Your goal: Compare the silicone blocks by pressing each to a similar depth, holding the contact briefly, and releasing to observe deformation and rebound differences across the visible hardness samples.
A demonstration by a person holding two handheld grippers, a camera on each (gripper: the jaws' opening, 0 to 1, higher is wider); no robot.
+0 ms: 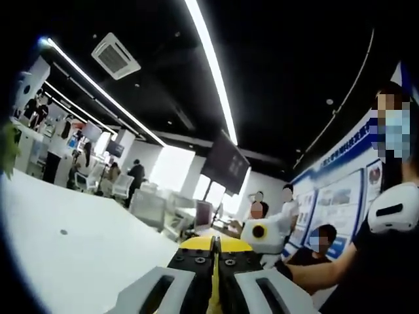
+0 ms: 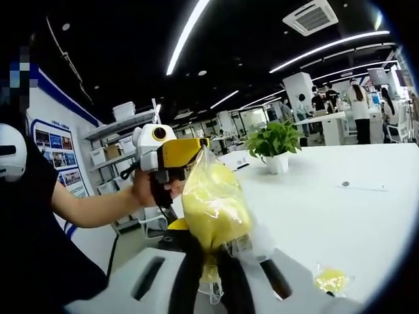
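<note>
My right gripper (image 2: 208, 255) is shut on the lower end of a clear plastic bag (image 2: 213, 199) holding a yellow silicone block, lifted above the white table (image 2: 340, 216). A hand holds my left gripper (image 2: 196, 145) at the bag's top corner, its yellow jaws touching the plastic. I cannot tell if it pinches the plastic. In the left gripper view, the left gripper (image 1: 214, 242) has its yellow-tipped jaws pressed together, with no gap showing. A second bagged yellow block (image 2: 330, 280) lies on the table at the lower right.
A potted green plant (image 2: 275, 140) stands on the table beyond the bag. A person in black (image 1: 383, 248) holds the grippers. White table surface (image 1: 72, 235) stretches left. Chairs, desks, shelves and several people are in the background.
</note>
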